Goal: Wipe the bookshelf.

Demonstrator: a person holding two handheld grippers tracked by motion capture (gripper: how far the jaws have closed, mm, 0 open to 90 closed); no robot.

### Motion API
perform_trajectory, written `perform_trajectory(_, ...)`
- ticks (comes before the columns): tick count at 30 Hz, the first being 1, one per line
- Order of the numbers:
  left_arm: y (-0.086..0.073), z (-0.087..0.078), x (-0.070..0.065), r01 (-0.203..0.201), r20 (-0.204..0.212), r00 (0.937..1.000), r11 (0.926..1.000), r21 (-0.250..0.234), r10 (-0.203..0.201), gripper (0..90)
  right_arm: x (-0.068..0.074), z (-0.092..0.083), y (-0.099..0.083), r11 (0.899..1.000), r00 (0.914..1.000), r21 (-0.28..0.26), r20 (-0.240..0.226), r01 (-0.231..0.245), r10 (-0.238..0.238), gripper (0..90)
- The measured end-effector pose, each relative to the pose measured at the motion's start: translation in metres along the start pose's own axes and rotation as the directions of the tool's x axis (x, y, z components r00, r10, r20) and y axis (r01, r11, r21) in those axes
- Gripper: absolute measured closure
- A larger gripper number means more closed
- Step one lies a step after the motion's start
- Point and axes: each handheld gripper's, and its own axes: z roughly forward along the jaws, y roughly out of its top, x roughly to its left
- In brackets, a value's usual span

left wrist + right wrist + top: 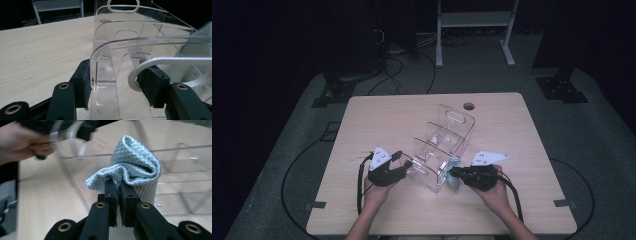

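Black jaws of right gripper (118, 195), shut on pale quilted cloth (130, 167), at organizer's 4 o'clock; left gripper (117, 82) clamps clear acrylic organizer (443, 150) at table (377, 115) centre. Wiping step; next, press cloth along wall.

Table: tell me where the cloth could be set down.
Bare wood lies left of the left tool, right of the right tool, and behind the clear organiser toward the table's cable hole. The front middle is crowded around the cloth.
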Motion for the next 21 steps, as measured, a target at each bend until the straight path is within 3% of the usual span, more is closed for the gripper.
perform_trajectory(3, 0.000, -0.001, 0.000, -0.002, 0.004, 1.0000, 1.0000, 0.000, 0.002, 46.0, 0.001, 0.000, 0.002, 1.000, 0.9995, 0.012, 0.016, 0.026, -0.027, 85.1)
perform_trajectory(8, 0.000, 0.000, -0.001, 0.007, 0.004, 1.0000, 1.0000, 0.001, -0.007, 46.0, -0.016, -0.001, 0.003, 0.999, 0.9969, -0.010, 0.063, -0.046, 0.047, 85.2)
perform_trajectory(10, 0.000, 0.000, -0.001, 0.008, 0.007, 0.9999, 1.0000, 0.000, -0.008, 46.0, -0.008, -0.001, 0.003, 1.000, 0.9977, -0.001, 0.065, -0.016, 0.016, 85.2)
perform_trajectory(14, 0.000, 0.000, 0.000, 0.007, 0.002, 1.0000, 1.0000, -0.001, -0.007, 45.9, 0.018, 0.003, 0.002, 0.999, 0.9990, 0.010, -0.028, 0.034, -0.034, 85.2)
perform_trajectory(16, 0.000, 0.000, 0.000, 0.009, 0.003, 1.0000, 1.0000, -0.001, -0.009, 45.9, 0.025, 0.004, 0.002, 0.997, 0.9974, 0.021, -0.027, 0.068, -0.067, 85.2)
perform_trajectory(17, 0.000, 0.000, 0.000, 0.006, 0.005, 1.0000, 1.0000, -0.001, -0.006, 45.9, 0.024, 0.003, 0.003, 0.997, 0.9970, 0.023, -0.024, 0.075, -0.074, 85.3)
perform_trajectory(21, 0.001, 0.000, -0.001, 0.020, 0.002, 0.9998, 0.9998, -0.002, -0.020, 46.0, 0.006, -0.001, 0.006, 1.000, 0.9997, 0.001, 0.022, 0.013, -0.013, 85.4)
